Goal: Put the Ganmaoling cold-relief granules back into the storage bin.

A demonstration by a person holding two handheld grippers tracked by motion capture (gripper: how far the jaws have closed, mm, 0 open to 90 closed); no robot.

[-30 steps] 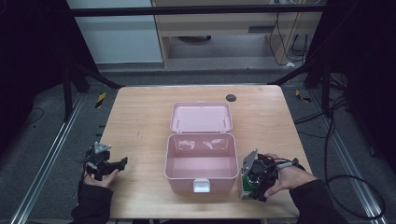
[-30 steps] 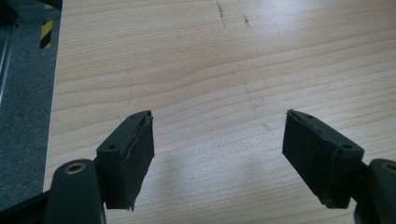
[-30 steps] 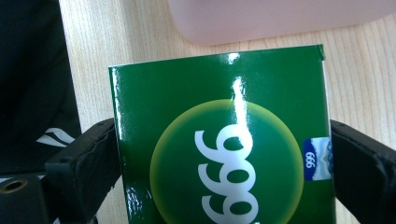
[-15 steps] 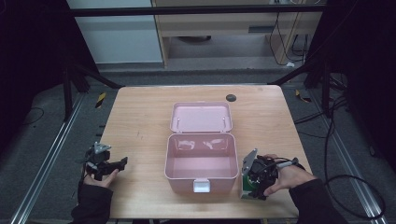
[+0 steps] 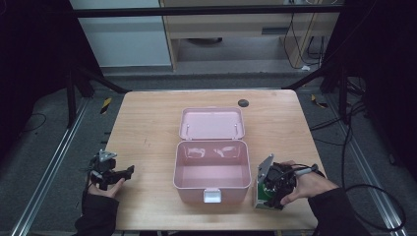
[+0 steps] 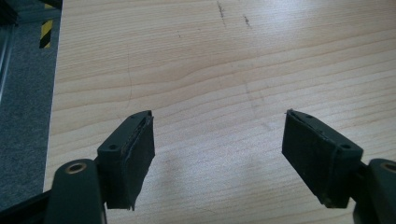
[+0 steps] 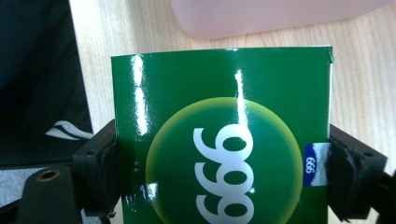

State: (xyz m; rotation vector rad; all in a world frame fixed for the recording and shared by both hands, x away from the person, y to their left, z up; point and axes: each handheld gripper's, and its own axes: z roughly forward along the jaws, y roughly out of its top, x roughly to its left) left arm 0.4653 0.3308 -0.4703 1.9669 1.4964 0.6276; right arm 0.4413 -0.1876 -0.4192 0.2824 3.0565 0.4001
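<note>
Where fingers (image 7: 357,172) pinch, glossy green box (image 7: 222,140).

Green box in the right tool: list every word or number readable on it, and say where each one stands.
"999": large white digits in the yellow-green circle on the face of the green box, seen upside down in the right gripper view.
"999": small white digits on the blue tab at the box's edge, turned sideways.
Nothing else is readable.

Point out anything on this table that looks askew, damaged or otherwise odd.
Nothing looks damaged or spilled. The pink box sits square on the table with its lid open flat behind it. The right gripper is shut on the green carton, whose printed "999" reads upside down in the right gripper view. The left gripper is open over bare wood.
</note>
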